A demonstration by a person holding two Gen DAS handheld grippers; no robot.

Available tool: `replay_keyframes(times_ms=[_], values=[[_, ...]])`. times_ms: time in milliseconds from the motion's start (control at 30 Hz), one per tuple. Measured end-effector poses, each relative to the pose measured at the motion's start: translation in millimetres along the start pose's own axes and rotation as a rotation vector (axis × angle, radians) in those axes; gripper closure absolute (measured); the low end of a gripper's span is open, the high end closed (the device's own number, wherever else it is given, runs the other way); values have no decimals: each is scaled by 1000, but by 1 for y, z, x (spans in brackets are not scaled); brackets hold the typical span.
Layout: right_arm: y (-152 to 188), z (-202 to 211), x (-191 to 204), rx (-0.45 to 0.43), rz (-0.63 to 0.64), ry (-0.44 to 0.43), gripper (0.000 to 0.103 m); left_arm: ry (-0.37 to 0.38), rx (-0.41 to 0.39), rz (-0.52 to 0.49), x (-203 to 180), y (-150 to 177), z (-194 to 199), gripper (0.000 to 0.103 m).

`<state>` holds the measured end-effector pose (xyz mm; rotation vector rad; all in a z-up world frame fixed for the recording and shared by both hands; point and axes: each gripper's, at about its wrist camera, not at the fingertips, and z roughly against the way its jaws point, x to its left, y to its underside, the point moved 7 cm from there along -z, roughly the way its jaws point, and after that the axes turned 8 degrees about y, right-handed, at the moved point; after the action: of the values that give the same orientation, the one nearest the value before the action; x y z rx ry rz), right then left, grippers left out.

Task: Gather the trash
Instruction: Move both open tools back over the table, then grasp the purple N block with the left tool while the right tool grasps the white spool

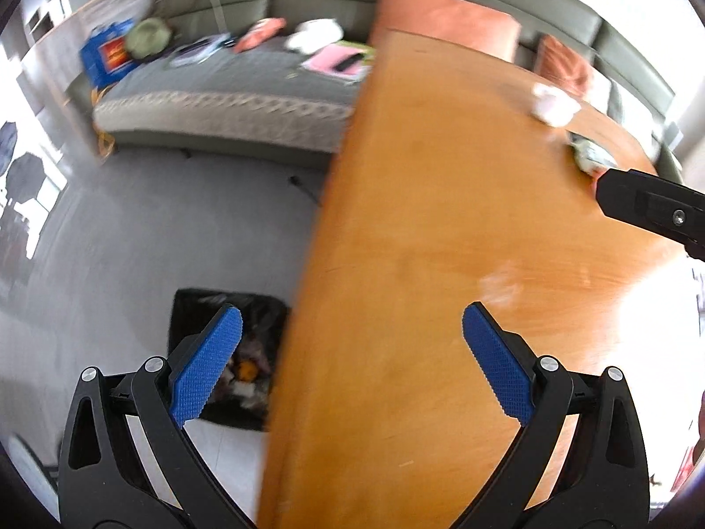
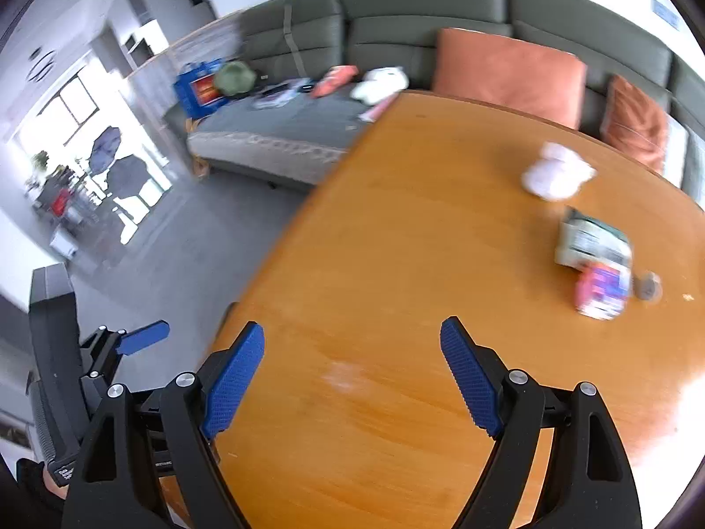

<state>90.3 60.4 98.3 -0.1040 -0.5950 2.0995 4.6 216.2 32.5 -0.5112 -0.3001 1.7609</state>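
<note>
Between pickups: both grippers carried empty, jaws wide, over the wooden table (image 2: 396, 229).
Crumpled tissue (image 2: 556, 175) and wrappers (image 2: 592, 242) at far right to be reached next; lined bin (image 1: 246, 352) waits at left.

Tissue wad (image 2: 556, 174) & 2 wrappers (image 2: 592, 242) are set on table (image 2: 396, 242), far right; bin (image 1: 251, 308) is placed on floor (image 1: 176, 220) left of table, sofa (image 2: 396, 22) behind

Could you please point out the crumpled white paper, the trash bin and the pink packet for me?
crumpled white paper (image 2: 556, 174), right wrist view, on the middle of the wad.
trash bin (image 1: 189, 308), left wrist view, on its black liner near the rim.
pink packet (image 2: 601, 293), right wrist view, on its printed face.
</note>
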Motion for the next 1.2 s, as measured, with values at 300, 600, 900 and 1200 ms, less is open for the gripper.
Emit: replay_keyframes(times_ms=[300, 600, 900, 1200], values=[[9, 22, -113, -31, -108, 97, 21, 80, 17, -145, -105, -23, -26, 6], [17, 33, -204, -42, -206, 164, 20, 120, 45, -210, -186, -40, -55, 6], [21, 24, -270, -6, -279, 170, 20, 155, 78, -242, -253, -58, -88, 6], [22, 0, -318, 63, -348, 184, 20, 188, 99, -227, -293, -77, -122, 6]])
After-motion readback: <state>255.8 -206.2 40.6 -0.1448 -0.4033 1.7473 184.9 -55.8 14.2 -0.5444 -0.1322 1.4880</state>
